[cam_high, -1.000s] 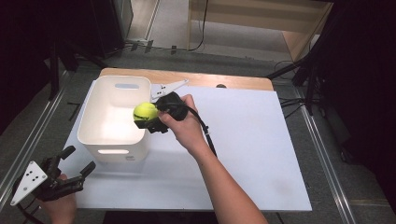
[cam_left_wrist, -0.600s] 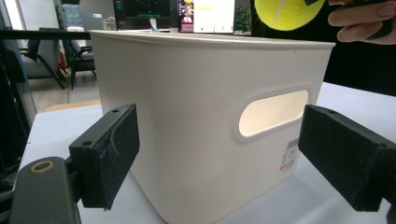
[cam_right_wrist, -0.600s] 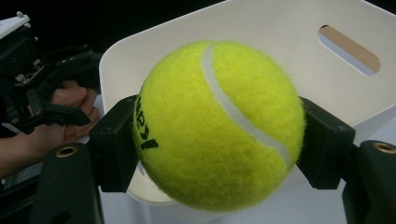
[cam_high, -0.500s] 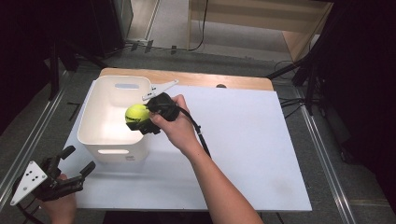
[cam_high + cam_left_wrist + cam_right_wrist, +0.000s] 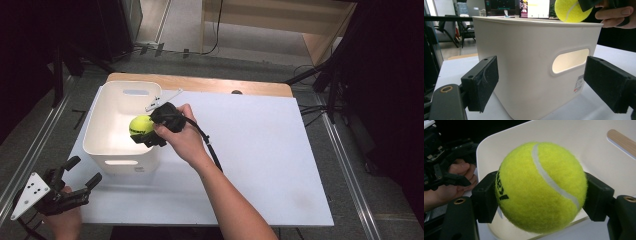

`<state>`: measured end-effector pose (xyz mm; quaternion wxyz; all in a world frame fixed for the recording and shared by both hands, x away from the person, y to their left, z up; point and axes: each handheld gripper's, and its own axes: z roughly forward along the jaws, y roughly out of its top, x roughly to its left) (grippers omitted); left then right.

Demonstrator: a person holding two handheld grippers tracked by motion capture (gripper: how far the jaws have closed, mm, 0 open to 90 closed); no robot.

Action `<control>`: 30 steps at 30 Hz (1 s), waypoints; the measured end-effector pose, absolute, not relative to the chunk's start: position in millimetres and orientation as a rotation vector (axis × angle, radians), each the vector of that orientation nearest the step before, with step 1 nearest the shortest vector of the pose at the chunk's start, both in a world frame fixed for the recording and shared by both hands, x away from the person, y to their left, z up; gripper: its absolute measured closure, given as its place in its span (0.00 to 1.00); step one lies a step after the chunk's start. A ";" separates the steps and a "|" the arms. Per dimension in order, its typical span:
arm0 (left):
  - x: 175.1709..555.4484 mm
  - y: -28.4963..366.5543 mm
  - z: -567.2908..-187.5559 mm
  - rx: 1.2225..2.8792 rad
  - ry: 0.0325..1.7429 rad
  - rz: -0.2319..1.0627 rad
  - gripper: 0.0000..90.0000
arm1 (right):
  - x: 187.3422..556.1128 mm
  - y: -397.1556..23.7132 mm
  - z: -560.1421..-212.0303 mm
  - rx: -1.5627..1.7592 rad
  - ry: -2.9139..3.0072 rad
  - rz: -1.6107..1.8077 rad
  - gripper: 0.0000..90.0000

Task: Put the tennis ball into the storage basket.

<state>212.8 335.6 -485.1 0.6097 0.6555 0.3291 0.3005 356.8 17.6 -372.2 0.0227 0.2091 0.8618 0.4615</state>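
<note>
High view: white bin at the left of the white surface. Right tongs clamp a yellow tennis ball over the bin's right rim. Left tongs near the surface's front-left corner, jaws spread, holding nothing, apart from the bin.

Left gripper view: left tongs wide open before the bin's handled wall, not touching; ball above the rim.

Right gripper view: right tongs closed on the ball, one pad on each side, bin interior behind.
</note>
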 end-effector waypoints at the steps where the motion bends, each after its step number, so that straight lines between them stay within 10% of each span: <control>1: 212.9 335.6 -485.1 1.513 0.760 0.693 0.14 | 356.8 18.3 -373.0 0.641 2.670 1.425 0.28; 30: 213.0 336.3 -484.9 1.514 0.762 0.693 0.14 | 347.5 11.9 -374.1 0.546 2.708 1.425 0.09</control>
